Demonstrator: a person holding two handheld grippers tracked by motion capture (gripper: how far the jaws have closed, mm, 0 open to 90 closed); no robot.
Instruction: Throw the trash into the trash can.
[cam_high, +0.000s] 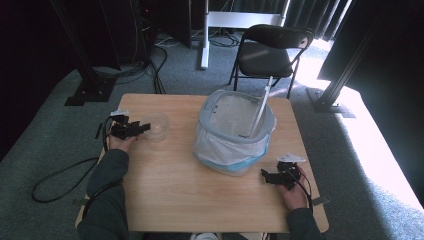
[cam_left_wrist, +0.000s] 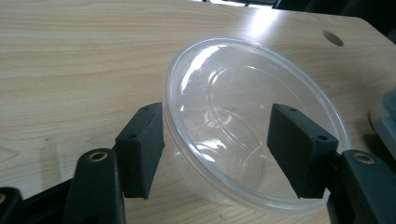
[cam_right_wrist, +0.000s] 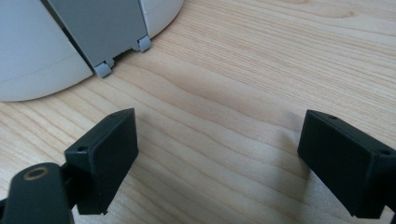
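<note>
Clear plastic bowl (cam_left_wrist: 243, 126) on a pale wood-grain tabletop (cam_high: 175, 185); grey-rimmed bin (cam_high: 235, 131) lined with a white bag; black folding chair (cam_high: 270, 50); black hand-held gripper (cam_high: 131, 128).

This looks like a recording studio or lab space rather than a home: black curtains (cam_high: 400, 60) hang around a grey carpeted floor (cam_high: 45, 135), dark stand legs on flat feet (cam_high: 92, 90) flank a lone wooden table (cam_high: 200, 190), cables (cam_high: 150, 65) trail behind it, and a black folding chair (cam_high: 272, 52) stands beyond.
</note>
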